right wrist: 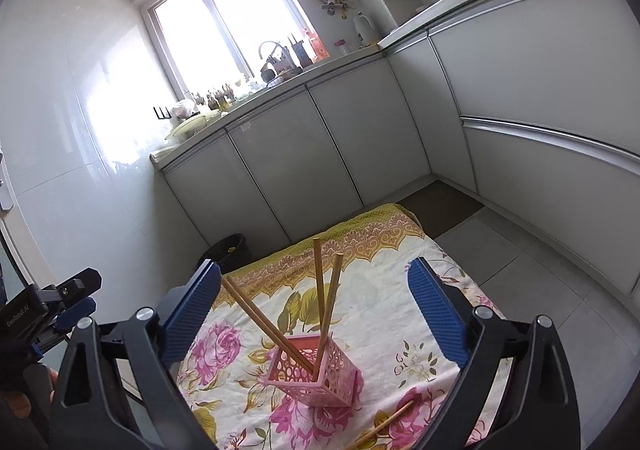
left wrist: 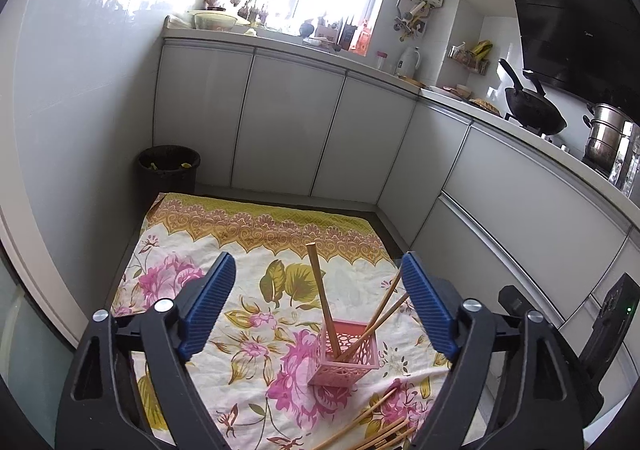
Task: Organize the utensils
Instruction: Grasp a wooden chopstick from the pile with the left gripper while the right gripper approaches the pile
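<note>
Left gripper [left wrist: 318, 270], right gripper [right wrist: 314, 278]: both spread wide, empty. Pink holder [left wrist: 346, 354]: upright chopsticks [left wrist: 322, 290]. Loose chopsticks [left wrist: 384, 424] pile: left view only.

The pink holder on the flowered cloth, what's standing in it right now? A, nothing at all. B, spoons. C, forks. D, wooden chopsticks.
D: thin wooden chopsticks lean out of the pink holder, with more lying loose on the cloth beside it.

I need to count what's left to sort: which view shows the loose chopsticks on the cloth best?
The left wrist view: several loose chopsticks lie fanned near the bottom edge. The right wrist view shows only one, partly cut off.
</note>
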Demonstrator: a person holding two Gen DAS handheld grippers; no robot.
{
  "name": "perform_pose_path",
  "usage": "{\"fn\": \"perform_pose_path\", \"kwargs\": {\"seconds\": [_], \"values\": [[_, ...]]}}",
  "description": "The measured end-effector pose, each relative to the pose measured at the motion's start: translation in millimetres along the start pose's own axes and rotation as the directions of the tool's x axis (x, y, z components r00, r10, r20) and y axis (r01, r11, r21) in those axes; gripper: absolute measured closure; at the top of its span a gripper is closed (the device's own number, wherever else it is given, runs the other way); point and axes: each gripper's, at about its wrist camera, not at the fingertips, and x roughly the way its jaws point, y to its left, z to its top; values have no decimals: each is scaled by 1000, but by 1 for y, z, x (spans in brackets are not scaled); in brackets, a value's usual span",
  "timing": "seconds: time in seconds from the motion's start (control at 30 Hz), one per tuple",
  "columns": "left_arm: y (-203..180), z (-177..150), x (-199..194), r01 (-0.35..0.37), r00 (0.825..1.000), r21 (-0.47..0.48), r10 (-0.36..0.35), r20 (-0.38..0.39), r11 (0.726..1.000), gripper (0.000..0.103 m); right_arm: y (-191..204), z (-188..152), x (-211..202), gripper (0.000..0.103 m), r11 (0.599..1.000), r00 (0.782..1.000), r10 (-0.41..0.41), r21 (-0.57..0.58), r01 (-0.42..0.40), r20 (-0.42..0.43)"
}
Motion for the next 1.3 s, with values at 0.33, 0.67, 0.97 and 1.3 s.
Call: {"fn": "perform_pose_path", "kwargs": {"seconds": [0.33, 0.67, 0.97, 1.3], "values": [[-36, -34, 16, 56, 979, 208, -13, -202, 977, 7, -50, -42, -41, 7, 997, 988, -67, 25, 71, -139], [-72, -92, 55, 241, 881, 331, -62, -469, 913, 7, -115, -97, -52, 7, 982, 929, -114, 100, 159, -353], [-103, -151, 121, 328, 718, 368, 24, -696, 870, 14, -149, -112, -45, 7, 957, 880, -79, 210, 198, -469], [-134, -192, 201, 376, 570, 374, 107, -814, 848, 66, -162, -116, -41, 7, 947, 857, -40, 254, 197, -514]]}}
